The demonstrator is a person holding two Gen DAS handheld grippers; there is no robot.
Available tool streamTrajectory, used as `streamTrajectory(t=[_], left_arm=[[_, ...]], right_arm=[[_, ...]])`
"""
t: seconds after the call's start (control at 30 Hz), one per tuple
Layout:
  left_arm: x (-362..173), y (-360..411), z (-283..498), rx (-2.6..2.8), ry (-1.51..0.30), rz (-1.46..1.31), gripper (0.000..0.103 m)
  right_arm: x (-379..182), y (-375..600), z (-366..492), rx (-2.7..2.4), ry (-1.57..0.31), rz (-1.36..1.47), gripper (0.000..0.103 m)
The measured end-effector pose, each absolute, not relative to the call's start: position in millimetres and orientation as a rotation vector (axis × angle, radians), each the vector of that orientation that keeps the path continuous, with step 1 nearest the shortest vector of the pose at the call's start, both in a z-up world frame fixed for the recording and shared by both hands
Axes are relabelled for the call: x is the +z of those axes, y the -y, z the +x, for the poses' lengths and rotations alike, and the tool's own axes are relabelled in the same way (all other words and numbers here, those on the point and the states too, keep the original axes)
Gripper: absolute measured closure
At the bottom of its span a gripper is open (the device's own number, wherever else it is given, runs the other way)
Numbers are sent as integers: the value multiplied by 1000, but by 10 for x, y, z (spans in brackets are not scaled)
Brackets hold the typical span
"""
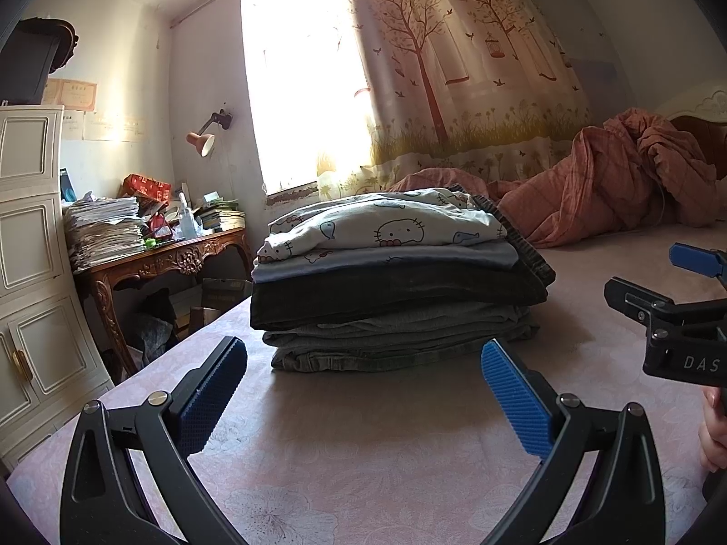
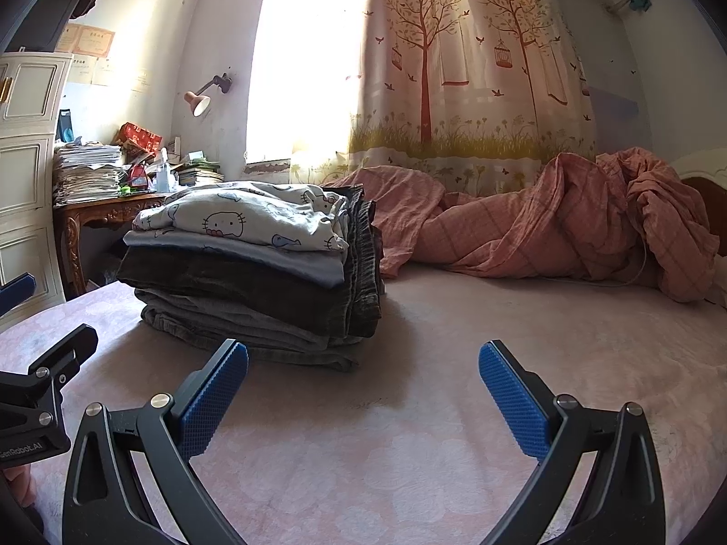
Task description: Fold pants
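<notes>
A stack of folded pants (image 1: 395,281) sits on the pink bed sheet, straight ahead in the left wrist view and ahead-left in the right wrist view (image 2: 254,272). A white cartoon-cat pair (image 1: 386,222) lies on top, over dark and grey pairs. My left gripper (image 1: 363,386) is open and empty, a short way in front of the stack. My right gripper (image 2: 363,390) is open and empty, in front of the stack's right corner. The right gripper shows at the right edge of the left wrist view (image 1: 681,299).
A crumpled pink quilt (image 2: 568,222) lies at the back right of the bed (image 2: 409,454). A carved wooden desk (image 1: 168,263) piled with papers and a cream cabinet (image 1: 32,272) stand beyond the bed's left edge. A curtained window is behind.
</notes>
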State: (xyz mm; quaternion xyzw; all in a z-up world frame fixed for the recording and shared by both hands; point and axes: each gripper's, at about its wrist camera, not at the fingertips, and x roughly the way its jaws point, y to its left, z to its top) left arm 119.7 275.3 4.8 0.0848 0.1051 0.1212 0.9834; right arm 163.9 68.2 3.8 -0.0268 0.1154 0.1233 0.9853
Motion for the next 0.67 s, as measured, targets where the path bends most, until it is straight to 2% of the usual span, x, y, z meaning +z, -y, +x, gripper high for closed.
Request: streamTrajectory(t=[0.67], left_arm=[[3,-2751,1233,246,-226,179,0]], right_arm=[[-3,-697,1632,262,-243,-56,1]])
